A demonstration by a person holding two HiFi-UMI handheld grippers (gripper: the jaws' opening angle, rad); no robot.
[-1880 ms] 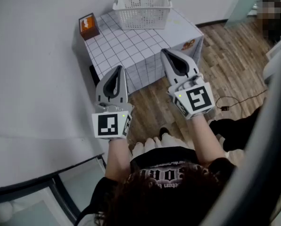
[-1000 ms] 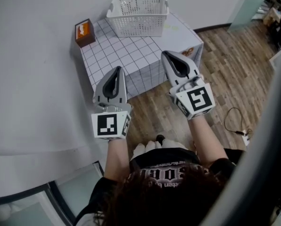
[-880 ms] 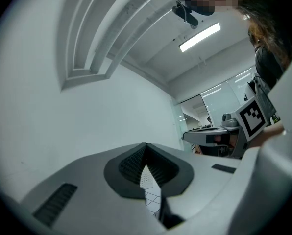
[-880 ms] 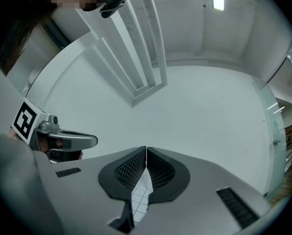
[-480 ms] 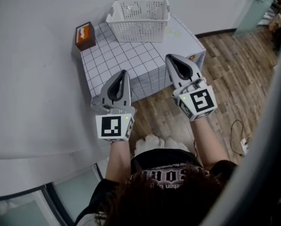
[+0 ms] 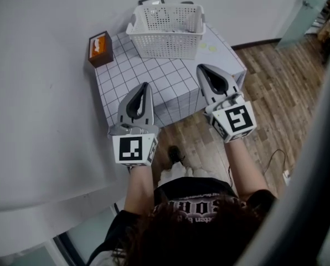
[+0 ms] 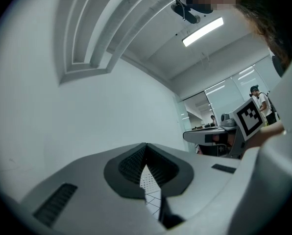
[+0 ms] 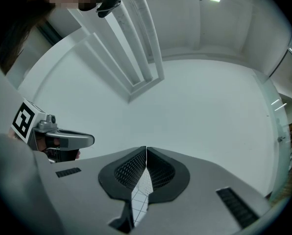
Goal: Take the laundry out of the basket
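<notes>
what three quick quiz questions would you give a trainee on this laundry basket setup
1. Multiple choice: in the head view, where does the orange box stand relative to the basket? A to its left, B to its right, C inside it.
2. True or false: the left claw and the right claw are both shut, with nothing between their jaws.
3. What does the basket stand on?
Key: 1 A. 2 true. 3 the grid-patterned table.
</notes>
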